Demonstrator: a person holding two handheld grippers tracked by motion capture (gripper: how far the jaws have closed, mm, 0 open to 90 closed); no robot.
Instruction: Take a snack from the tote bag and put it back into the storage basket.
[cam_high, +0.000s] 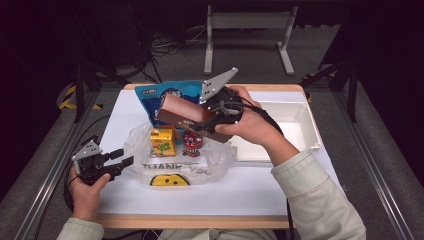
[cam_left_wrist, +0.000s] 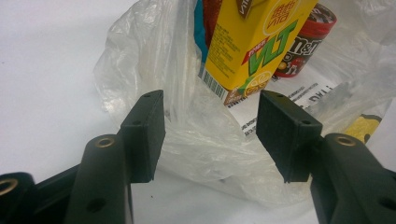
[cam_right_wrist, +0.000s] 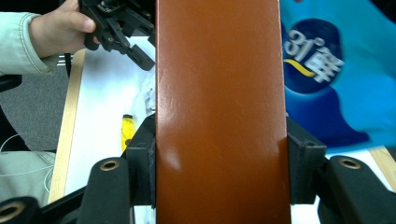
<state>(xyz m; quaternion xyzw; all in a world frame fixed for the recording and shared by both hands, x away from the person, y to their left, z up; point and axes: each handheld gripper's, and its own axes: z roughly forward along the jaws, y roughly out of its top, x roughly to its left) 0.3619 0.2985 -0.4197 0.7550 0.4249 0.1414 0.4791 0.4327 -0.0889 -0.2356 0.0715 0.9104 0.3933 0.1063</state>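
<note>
Above the plastic bag, the right gripper jaws clamp a brown box; left gripper jaws gape. Lowered carelessly, it could topple the juice carton.

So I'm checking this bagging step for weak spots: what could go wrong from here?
The right gripper clamps the brown box near one end, so it could pivot or slip. Lowered, it may topple the yellow carton. The left gripper is open beside the plastic bag, so the bag may shift.

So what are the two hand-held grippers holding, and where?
The right hand-held gripper clamps a brown box by its two long sides, above the plastic bag. The left hand-held gripper is open and holds nothing.
</note>
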